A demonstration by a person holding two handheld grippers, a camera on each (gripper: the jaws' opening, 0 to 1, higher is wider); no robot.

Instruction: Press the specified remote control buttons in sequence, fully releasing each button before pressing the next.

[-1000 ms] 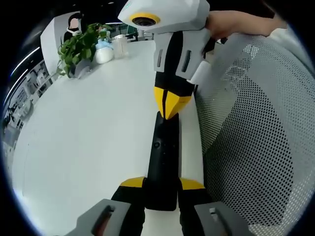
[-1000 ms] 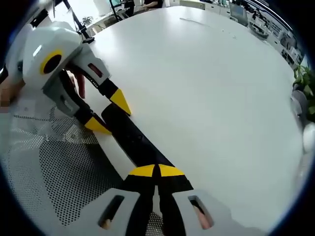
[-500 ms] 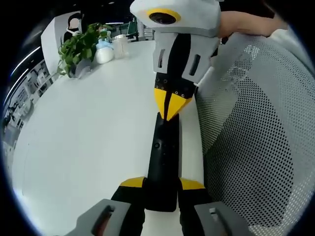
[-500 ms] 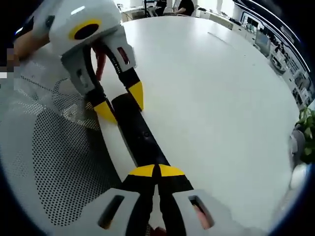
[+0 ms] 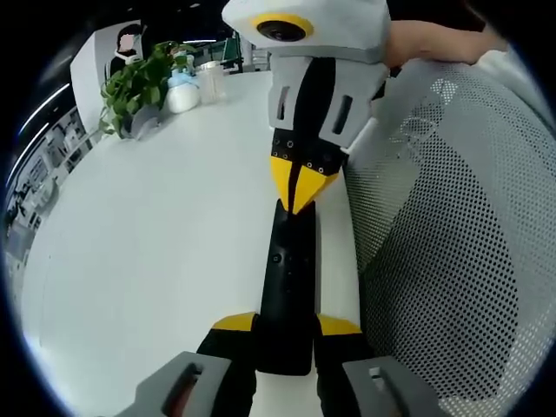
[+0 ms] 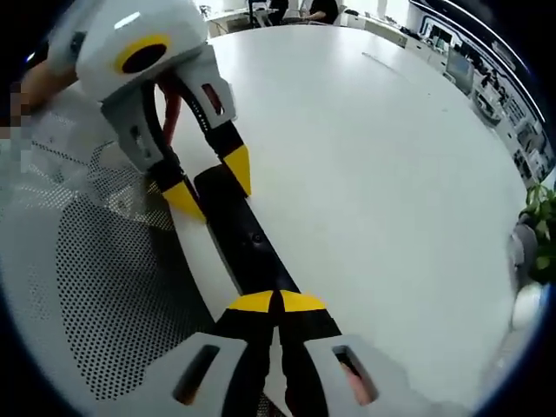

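Observation:
A long black remote (image 5: 285,269) lies along the white table's (image 5: 148,243) edge. My left gripper (image 5: 287,326) is shut on its near end, one yellow-tipped finger on each side. My right gripper (image 5: 300,187) comes down from above, shut, its yellow tips together on the remote's far part. In the right gripper view, the right gripper (image 6: 278,302) rests tip-down on the remote (image 6: 248,239). There the left gripper (image 6: 213,182) holds the other end between its fingers (image 6: 239,167).
A white mesh chair back (image 5: 452,243) stands right beside the table edge and the remote, seen also as mesh (image 6: 95,287). A potted plant (image 5: 135,82), a white bottle (image 5: 184,91) and a cup (image 5: 213,80) stand at the table's far side. A hand (image 5: 426,39) holds the right gripper.
The right gripper has pivoted over its tips, which stay on the same part of the remote, and its view has swung round. The left gripper and the remote have not moved.

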